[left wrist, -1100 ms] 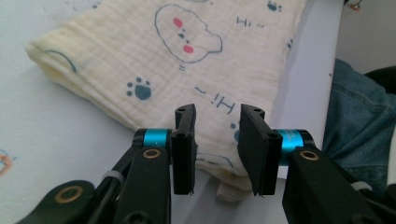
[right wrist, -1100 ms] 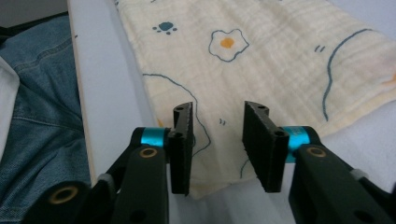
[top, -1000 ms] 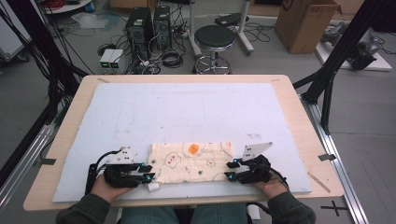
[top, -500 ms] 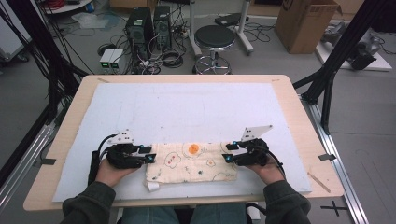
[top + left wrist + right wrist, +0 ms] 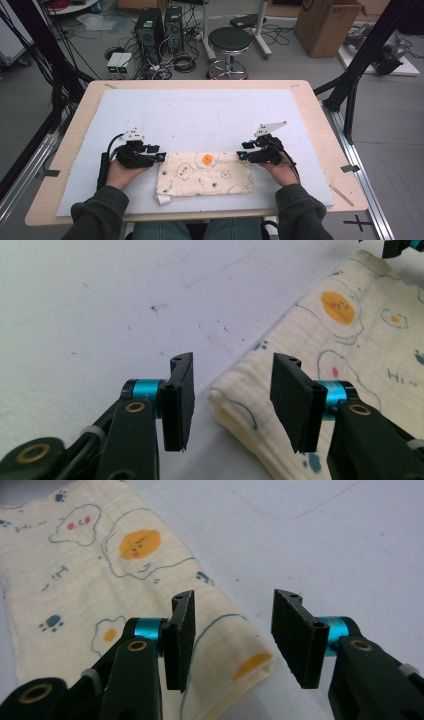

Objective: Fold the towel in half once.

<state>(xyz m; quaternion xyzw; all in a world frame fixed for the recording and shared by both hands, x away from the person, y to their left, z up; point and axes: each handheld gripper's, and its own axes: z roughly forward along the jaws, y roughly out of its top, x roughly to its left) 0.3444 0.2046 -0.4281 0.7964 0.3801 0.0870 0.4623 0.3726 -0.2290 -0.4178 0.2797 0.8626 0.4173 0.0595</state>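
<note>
Cloth (image 5: 205, 173), cream with fried-egg and cloud prints, lies folded into a flat band on the white mat (image 5: 200, 115) at the near middle of the surface (image 5: 320, 115). A small tab sticks out at its near left corner.

Left tongs (image 5: 161, 156) sit at the cloth's far left corner, right tongs (image 5: 241, 155) at its far right corner. Compared with a second ago, both hands have carried their tongs from the near edge of the cloth over to its far edge, and the cloth is now shorter near-to-far: the near half has gone over onto the far half.

Left tongs (image 5: 232, 390): jaws have just been opening; they stand apart, the folded corner lying below the gap, pads not pressing it. Right tongs (image 5: 232, 630): likewise parted, having just opened somewhat, corner lying loose beneath.

Judgement: this fold is laid and released. Edges look roughly aligned. Next is likely withdrawal, or another fold across the band.
</note>
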